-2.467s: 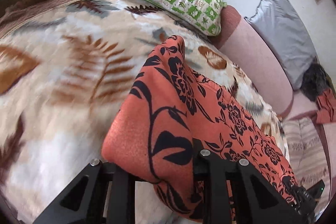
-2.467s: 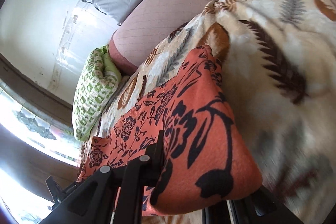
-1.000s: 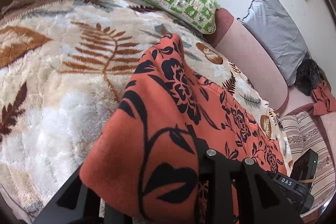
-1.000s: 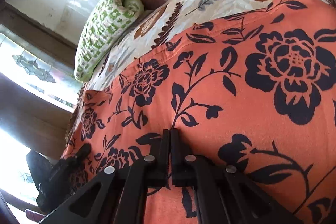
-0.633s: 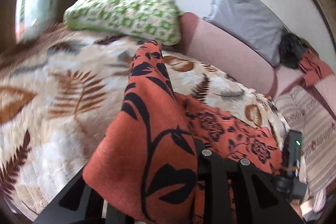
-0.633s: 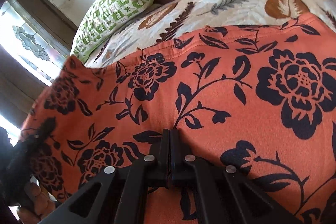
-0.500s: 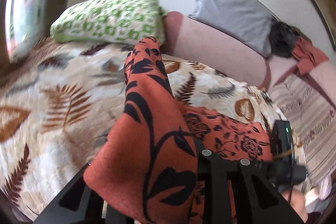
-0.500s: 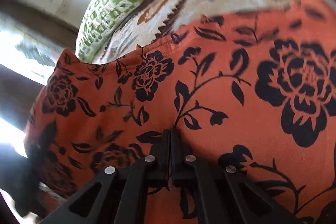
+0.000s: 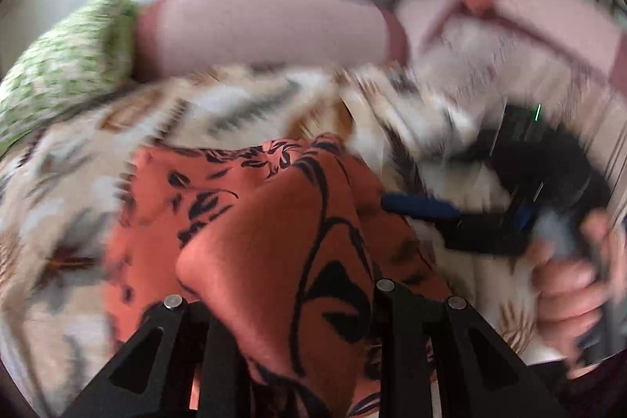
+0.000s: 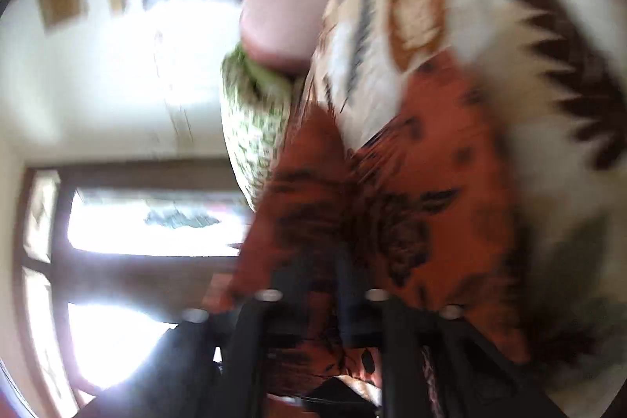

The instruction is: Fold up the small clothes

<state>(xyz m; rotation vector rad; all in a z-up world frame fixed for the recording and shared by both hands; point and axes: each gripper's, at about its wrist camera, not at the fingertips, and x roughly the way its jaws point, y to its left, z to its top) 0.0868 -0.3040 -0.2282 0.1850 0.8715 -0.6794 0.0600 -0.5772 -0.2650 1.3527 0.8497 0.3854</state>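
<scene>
Left wrist view, left claw (image 9: 298, 304): clamped on a raised fold of the orange floral garment (image 9: 243, 222), carrying it across the leaf-print blanket (image 9: 70, 183).
Right wrist view, right claw (image 10: 325, 304): jaws opening, likely releasing; garment lies just ahead, draped on the bed.

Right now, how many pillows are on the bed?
1 that shows: the green patterned pillow at the head end of the leaf blanket, against the pink bolster. Blur could hide others beyond the frame.
</scene>
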